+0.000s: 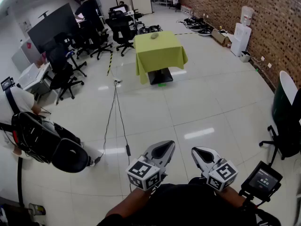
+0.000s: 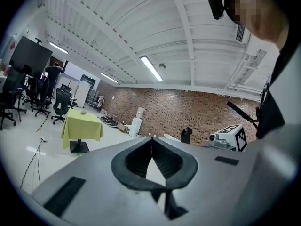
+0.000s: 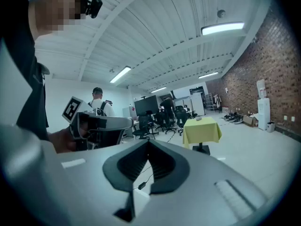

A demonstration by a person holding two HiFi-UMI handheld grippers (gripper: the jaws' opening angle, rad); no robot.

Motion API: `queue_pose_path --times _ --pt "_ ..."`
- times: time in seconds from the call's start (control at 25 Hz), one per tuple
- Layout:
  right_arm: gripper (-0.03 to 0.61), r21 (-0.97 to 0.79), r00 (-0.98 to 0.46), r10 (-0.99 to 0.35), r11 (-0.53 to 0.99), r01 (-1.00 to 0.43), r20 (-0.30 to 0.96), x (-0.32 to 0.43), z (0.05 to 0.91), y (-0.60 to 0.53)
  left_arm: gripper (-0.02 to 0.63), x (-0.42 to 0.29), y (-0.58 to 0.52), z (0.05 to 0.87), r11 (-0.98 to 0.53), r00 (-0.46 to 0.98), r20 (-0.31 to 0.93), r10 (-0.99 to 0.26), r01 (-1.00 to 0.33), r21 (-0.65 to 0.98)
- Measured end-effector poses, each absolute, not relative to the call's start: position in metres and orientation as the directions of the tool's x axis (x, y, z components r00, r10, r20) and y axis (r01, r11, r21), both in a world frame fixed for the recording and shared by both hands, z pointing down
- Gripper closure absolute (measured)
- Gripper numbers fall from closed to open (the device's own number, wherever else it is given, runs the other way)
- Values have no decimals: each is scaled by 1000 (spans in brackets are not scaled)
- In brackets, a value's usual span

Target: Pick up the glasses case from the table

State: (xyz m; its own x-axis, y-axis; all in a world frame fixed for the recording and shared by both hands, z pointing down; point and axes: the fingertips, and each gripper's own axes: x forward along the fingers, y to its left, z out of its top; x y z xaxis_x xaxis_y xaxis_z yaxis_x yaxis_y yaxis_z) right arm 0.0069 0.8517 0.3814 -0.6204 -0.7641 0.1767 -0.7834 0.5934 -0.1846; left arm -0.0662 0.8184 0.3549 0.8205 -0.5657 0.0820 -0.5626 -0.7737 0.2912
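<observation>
Glasses case sits on the far green table, well apart from the left gripper and right gripper, both clenched on nothing, so tripping on that floor cable walking over seems the risk.

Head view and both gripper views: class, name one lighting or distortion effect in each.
Head view: lamp glare on glossy white floor tiles. Left gripper view: fisheye bends the white ceiling beams. Right gripper view: black vignette rings the frame.
</observation>
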Motion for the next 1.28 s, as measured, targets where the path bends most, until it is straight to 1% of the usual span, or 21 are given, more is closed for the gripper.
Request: queue_pose_path --times 0.2,0.44,0.68,0.92,1.08,1.28 --pt "577 -183 -619 -767 592 -785 172 10 382 849 607 -67 817 359 -765 817 93 -570 -568 302" --pt "577 -185 -614 -771 587 -788 169 8 385 851 607 -69 818 363 -782 821 102 -562 -567 259" --pt "577 -178 -616 -768 590 -787 176 8 383 849 607 -68 816 359 -786 826 96 -555 -559 262" --pt "577 -175 -612 -771 587 -791 177 9 381 847 607 -66 817 353 -801 836 80 -543 -545 248" --pt "577 -202 -616 -766 584 -786 183 -3 383 847 607 -76 822 347 -816 847 53 -530 -526 241" --pt "577 -184 -631 -753 604 -775 185 -16 381 843 607 -85 824 347 -824 849 31 -527 -519 228"
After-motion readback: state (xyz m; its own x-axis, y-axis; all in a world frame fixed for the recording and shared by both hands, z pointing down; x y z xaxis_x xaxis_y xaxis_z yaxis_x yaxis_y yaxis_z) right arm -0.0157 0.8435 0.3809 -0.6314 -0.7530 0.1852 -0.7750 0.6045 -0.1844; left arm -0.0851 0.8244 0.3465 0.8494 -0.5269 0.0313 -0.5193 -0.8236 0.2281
